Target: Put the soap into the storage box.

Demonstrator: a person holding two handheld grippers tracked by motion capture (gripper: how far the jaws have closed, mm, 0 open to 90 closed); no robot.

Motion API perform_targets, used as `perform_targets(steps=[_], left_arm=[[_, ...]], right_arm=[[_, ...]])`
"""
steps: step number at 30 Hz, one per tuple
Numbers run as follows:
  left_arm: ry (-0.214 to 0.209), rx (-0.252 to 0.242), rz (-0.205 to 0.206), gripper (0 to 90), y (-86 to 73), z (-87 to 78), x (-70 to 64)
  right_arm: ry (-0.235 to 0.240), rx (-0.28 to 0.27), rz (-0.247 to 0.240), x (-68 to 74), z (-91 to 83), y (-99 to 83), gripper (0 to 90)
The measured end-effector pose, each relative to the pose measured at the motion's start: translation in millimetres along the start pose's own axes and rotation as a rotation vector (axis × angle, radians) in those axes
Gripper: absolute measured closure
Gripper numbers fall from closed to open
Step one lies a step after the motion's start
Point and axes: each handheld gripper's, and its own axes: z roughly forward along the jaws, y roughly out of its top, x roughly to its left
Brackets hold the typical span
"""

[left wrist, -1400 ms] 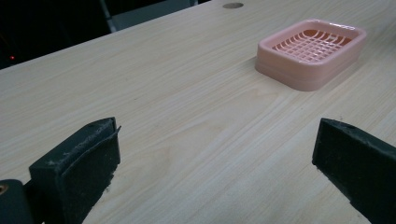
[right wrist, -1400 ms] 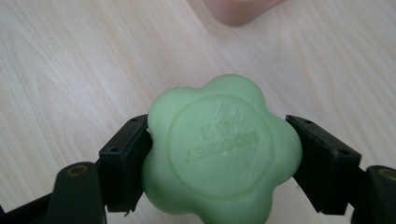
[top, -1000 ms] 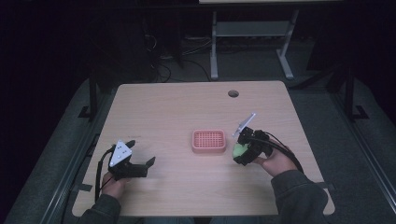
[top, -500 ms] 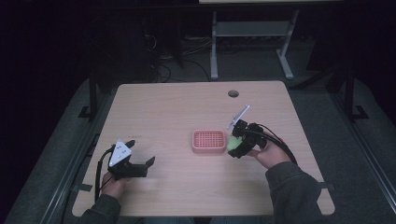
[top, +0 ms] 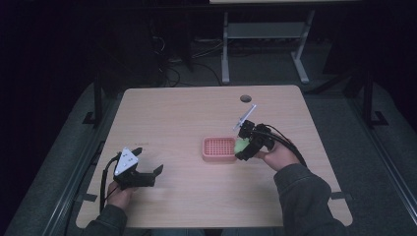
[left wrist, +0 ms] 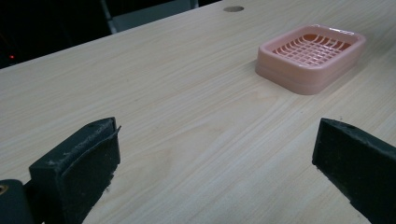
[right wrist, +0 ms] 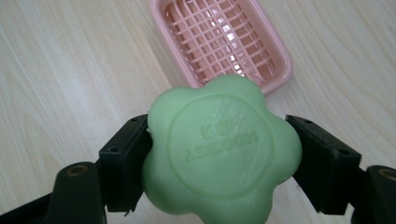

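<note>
In the high view the wooden table (top: pixel 187 123) is evenly lit from above while the floor around it sinks into near black. Both gripper views are bright and sharp; the pink soap dish (right wrist: pixel 219 39) shows small glints on its grid (no harsh glare), and shadows beside it stay soft.

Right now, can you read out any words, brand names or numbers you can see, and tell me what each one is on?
On the green flower-shaped soap, held between the jaws of the right gripper: raised letters in a round embossed ring, upside down in the right gripper view and too faint to read with certainty.
On the pink soap dish: no text.
On the wooden table: no text.
</note>
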Motion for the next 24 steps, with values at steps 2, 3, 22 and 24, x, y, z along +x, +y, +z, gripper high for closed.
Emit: perform_targets(steps=[2,3,22,24], left_arm=[[0.000,0.003,-0.001,0.2,0.0,0.1,0.2],[0.000,0.004,-0.003,0.2,0.1,0.2,0.2],[-0.003,-0.002,0.001,0.2,1.2,-0.8,1.0],[-0.002,0.001,0.002,0.2,0.9,-0.5,1.1]], right_arm=[[0.003,0.003,-0.004,0.2,2.2,3.4,25.8],[0.003,0.003,-0.004,0.2,2.2,3.4,25.8],[0.017,-0.006,-0.039,3.8,5.0,23.1,25.8],[0.020,-0.007,-0.038,2.4,5.2,22.8,25.8]])
